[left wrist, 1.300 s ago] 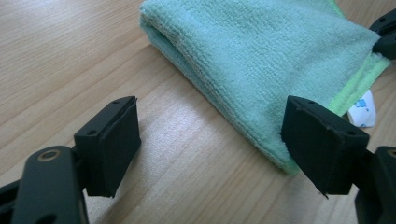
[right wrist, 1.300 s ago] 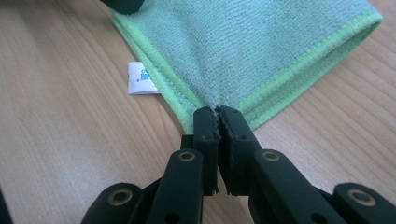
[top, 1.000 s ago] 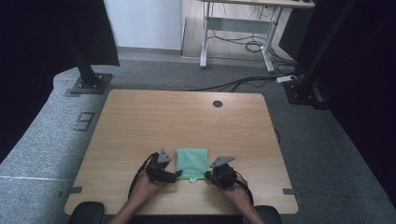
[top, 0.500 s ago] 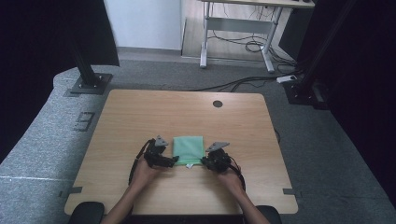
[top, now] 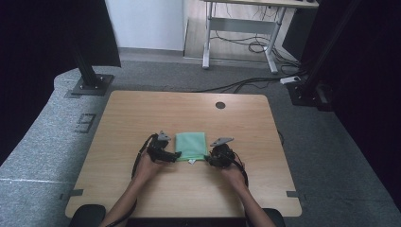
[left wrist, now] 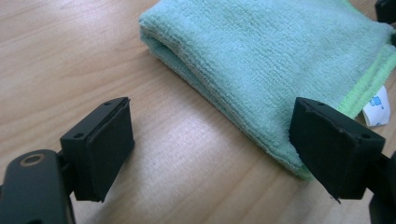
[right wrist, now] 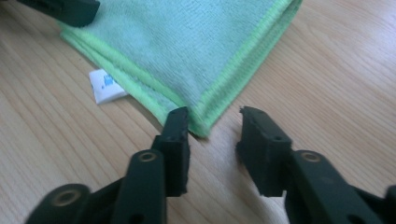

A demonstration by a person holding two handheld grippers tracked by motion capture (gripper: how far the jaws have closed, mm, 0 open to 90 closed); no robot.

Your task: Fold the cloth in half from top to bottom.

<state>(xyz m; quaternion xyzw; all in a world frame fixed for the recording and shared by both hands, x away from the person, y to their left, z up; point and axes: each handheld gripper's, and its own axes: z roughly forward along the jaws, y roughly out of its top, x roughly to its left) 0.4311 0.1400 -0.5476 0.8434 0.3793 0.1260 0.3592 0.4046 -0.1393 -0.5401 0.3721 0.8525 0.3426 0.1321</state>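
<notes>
Lab or studio recording space, not a home.
Bare wooden table [top: 142, 118] with a cable hole [top: 220, 105] stands on grey carpet [top: 42, 156]; black curtains [top: 42, 42] hang at both sides, black stands on base plates [top: 89, 85] flank it. Behind, a metal-legged desk [top: 246, 28] with loose cables [top: 250, 45] and a power strip [top: 290, 80] on the floor.
</notes>
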